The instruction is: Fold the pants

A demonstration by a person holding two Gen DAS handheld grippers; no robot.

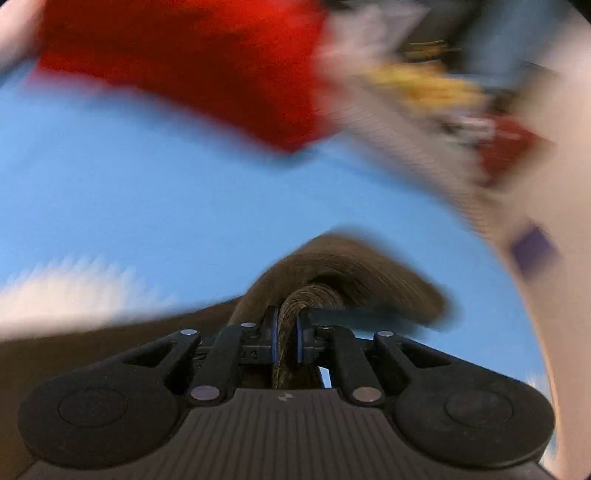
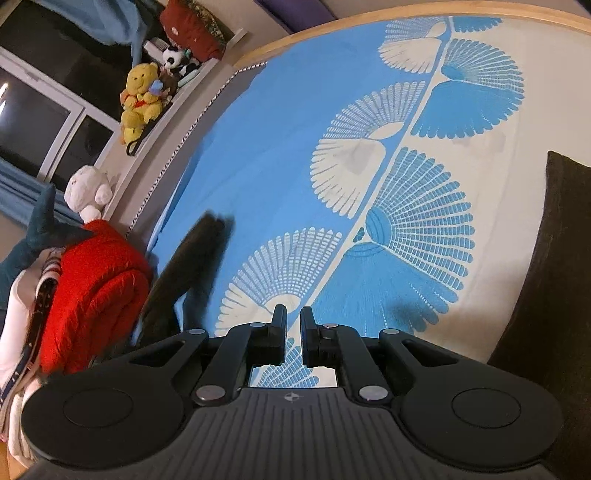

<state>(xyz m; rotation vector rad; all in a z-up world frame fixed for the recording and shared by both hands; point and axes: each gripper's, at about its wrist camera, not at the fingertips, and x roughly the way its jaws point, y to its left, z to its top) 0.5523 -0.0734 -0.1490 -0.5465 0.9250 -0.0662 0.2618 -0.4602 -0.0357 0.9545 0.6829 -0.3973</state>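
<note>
while left gripper (image 1: pixel 287 332) pinches brown pants (image 1: pixel 351 266) over blue bedsheet (image 1: pixel 166 206), right gripper (image 2: pixel 293 328) hangs closed, empty.

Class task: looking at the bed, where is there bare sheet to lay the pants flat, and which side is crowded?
Bare sheet runs from the wooden edge down to the right gripper. Crowded: red fabric pile on its left, dark cushion on its right.

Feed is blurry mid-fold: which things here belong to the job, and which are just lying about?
Job: brown pants, pinched in the left tongs; right tongs, shut on nothing.

Lying about: red blanket, yellow bear, toy panda, white plush.
</note>
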